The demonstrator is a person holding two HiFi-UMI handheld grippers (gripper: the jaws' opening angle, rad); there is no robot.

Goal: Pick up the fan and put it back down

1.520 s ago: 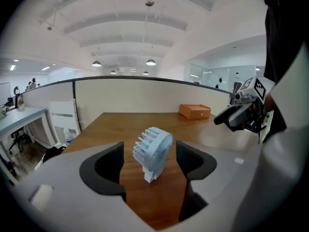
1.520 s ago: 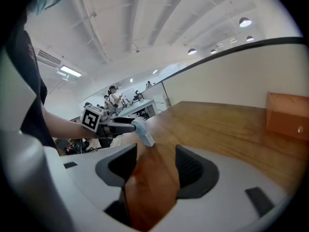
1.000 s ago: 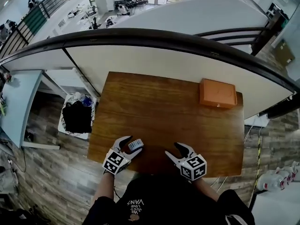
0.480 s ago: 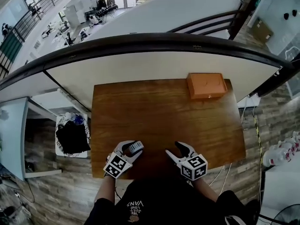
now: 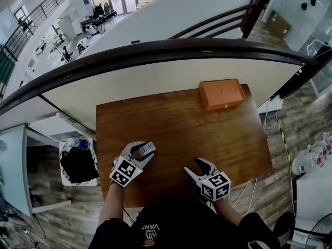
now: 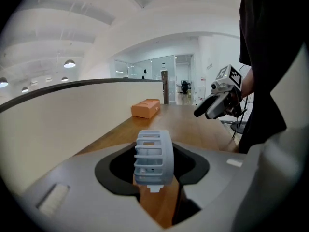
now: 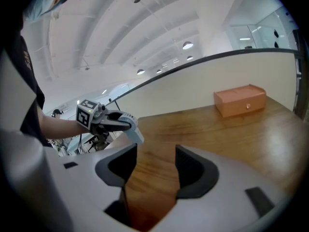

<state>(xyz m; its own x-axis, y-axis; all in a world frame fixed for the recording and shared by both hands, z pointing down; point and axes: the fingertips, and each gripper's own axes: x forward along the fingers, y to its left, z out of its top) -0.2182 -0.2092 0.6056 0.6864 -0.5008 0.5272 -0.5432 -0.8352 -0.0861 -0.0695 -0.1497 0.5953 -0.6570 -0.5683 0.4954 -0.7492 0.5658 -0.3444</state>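
The fan (image 6: 153,157) is a small pale grey round cage. It sits upright between the jaws of my left gripper (image 6: 155,178), which is shut on it and holds it just above the wooden table (image 5: 171,128). In the head view the fan (image 5: 148,148) and left gripper (image 5: 140,153) are near the table's front left. My right gripper (image 5: 193,166) hovers open and empty at the front right, its jaws (image 7: 154,170) apart over bare wood. From the right gripper view, the left gripper (image 7: 126,125) shows at the left.
An orange box (image 5: 221,94) lies at the table's far right corner. A low white wall with a dark rail (image 5: 155,51) runs behind the table. A black bag on a white stool (image 5: 79,163) stands left of the table.
The left gripper closed on the fan, lifted it and carried it away from the front edge. The right gripper stayed in place. The head camera swung.
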